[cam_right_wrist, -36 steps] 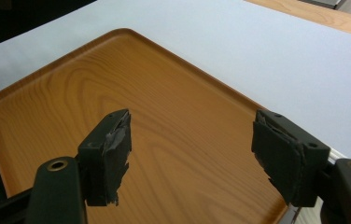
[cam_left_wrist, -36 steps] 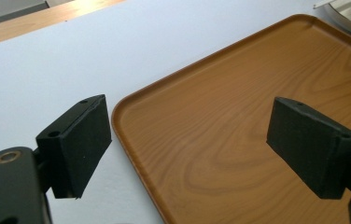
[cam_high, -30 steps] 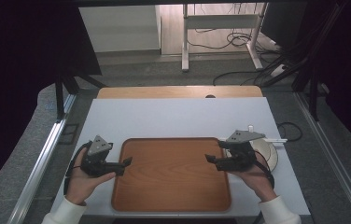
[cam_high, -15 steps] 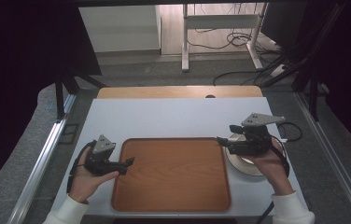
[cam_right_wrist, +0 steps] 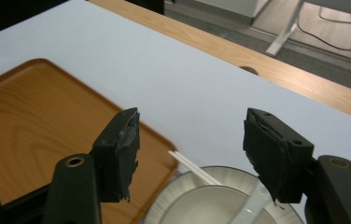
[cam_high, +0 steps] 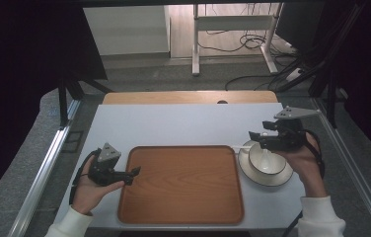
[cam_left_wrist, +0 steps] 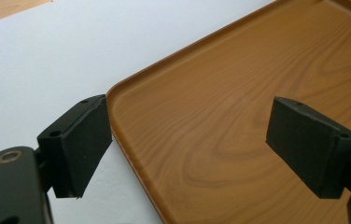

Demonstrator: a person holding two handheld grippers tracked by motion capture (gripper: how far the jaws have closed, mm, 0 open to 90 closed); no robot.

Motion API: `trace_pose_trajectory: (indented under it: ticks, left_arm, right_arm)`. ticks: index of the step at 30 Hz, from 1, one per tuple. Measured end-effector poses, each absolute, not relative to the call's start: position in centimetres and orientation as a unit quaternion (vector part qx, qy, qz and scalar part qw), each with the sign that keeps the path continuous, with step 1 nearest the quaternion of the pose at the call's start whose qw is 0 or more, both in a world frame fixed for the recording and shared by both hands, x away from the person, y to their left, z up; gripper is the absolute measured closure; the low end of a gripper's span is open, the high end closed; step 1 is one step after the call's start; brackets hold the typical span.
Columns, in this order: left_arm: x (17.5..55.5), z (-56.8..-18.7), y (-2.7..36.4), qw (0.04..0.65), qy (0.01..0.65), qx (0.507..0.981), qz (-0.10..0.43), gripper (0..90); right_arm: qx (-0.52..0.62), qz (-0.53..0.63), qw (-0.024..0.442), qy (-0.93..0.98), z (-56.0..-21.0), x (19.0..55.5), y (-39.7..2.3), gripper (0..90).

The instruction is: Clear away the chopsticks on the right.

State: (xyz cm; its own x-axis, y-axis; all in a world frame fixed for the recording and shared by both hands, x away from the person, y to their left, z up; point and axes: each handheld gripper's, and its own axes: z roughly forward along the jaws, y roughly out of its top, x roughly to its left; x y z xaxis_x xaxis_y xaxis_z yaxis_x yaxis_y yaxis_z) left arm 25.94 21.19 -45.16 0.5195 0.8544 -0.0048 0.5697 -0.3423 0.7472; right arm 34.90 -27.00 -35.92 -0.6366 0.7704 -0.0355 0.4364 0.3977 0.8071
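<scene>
— Where's the right gripper [cam_high: 258, 139]?
— Above the white bowl [cam_high: 264, 159] on its plate [cam_high: 267, 178] near the tabletop's [cam_high: 183, 126] right edge, just beside the wooden tray [cam_high: 181, 183]. Its jaws have just been closing a little, yet stand wide with nothing between them.
— And the left gripper [cam_high: 133, 175]?
— At the tray's left rim, jaws wide apart, empty. The tabletop's far half lies bare. No writing readable.

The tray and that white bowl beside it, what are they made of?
Tray: wood, or a wood-look laminate; brown grain lines under a smooth, slightly glossy surface. Bowl: likely glazed ceramic, possibly melamine; white and shiny, sitting on a ribbed white plate.
</scene>
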Motion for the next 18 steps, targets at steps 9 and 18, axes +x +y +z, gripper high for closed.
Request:
trace_pose_trajectory:
  ticks: [9, 18]
  left_arm:
    - [25.8, -45.2, 21.3, 0.362, 0.453, 0.789, 0.203, 13.5]
    - [26.0, -45.7, 21.0, 0.356, 0.449, 0.796, 0.196, 13.6]
  right_arm:
    - [0.430, 0.360, 0.221, 0.798, -37.0, 37.1, -29.9, 40.4]
    - [0.475, 0.308, 0.237, 0.790, -38.0, 37.7, -33.1, 54.9]
